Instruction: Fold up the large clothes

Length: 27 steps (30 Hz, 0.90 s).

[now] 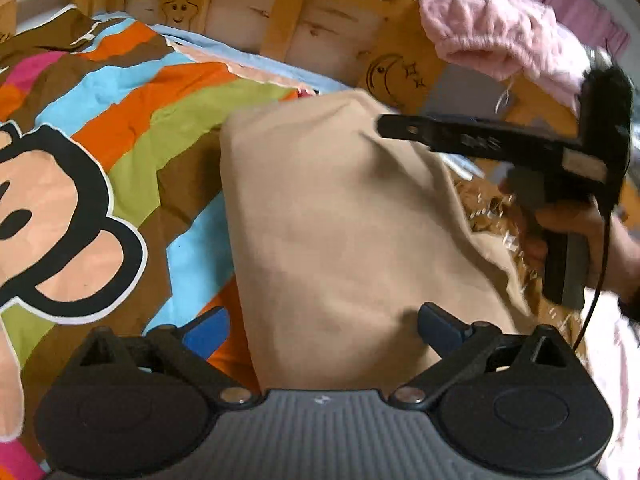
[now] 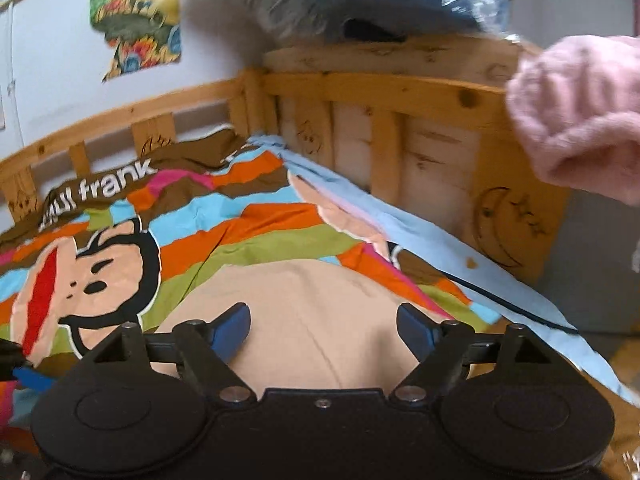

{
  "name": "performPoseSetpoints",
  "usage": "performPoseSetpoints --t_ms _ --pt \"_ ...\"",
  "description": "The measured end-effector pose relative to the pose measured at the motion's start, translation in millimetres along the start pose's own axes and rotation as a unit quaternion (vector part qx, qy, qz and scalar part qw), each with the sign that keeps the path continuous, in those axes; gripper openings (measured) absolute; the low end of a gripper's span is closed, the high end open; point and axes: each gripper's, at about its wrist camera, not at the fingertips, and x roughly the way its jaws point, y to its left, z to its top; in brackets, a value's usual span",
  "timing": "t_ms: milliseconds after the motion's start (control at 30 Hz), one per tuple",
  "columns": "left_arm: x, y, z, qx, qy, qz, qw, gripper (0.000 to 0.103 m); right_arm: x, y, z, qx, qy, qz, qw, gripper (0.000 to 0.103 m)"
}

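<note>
A tan garment (image 1: 340, 220) lies in a long folded slab on a striped cartoon-monkey bedspread (image 1: 132, 92). My left gripper (image 1: 324, 328) is open above its near end, blue fingertips (image 1: 208, 330) apart on either side of the cloth. My right gripper (image 2: 324, 326) is open too, hovering over the same tan garment (image 2: 304, 320) in the right wrist view. In the left wrist view the right gripper's black body (image 1: 500, 144), held by a hand, reaches over the garment's far right part.
A wooden bed rail (image 1: 280, 20) with star and moon carvings runs along the far side. A pink fluffy garment (image 1: 492, 32) hangs over the rail at right, also in the right wrist view (image 2: 580, 112). A light blue sheet edge (image 2: 420, 240) borders the bedspread.
</note>
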Motion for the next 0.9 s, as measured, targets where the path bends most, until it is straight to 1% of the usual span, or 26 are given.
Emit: performPoseSetpoints --t_ms 33,100,200,300,400,533,600,700,767,833,900 --pt "3 -1 -1 0.008 0.006 0.006 0.9999 0.103 7 2 -3 -0.01 0.011 -0.006 1.0 0.077" --pt "8 -3 -4 0.013 0.017 0.013 0.9997 0.103 16 5 -14 -0.018 0.023 -0.016 0.999 0.077" --pt "24 -3 -6 0.005 0.031 0.009 0.9995 0.103 26 -3 -34 -0.009 0.035 -0.03 0.999 0.079" --pt "33 -7 -12 0.022 0.025 0.007 0.9994 0.103 38 -13 -47 -0.012 0.047 -0.073 0.996 0.08" --pt "37 -8 -18 0.036 0.016 0.005 0.9992 0.103 45 -28 -54 0.031 0.052 -0.07 0.996 0.079" --pt "38 -8 -17 0.043 0.012 0.003 0.999 0.103 40 -21 -55 0.014 0.042 -0.082 0.996 0.079" --pt "34 -10 -16 0.047 0.009 0.008 0.9988 0.103 30 -22 -53 0.014 0.034 -0.08 0.996 0.079" --pt "27 -12 -11 0.041 0.007 0.013 0.9991 0.101 0 -21 -48 0.02 0.008 -0.076 0.997 0.079" --pt "19 -13 -9 0.041 0.001 0.01 0.9991 0.101 -22 -21 -47 0.028 -0.007 -0.077 0.997 0.082" --pt "11 -12 -7 0.042 -0.007 0.002 0.9991 0.101 -50 -23 -52 0.044 -0.025 -0.073 0.996 0.088" --pt "5 -12 -7 0.044 -0.014 -0.001 0.9989 0.101 -73 -24 -59 0.064 -0.035 -0.081 0.994 0.091"
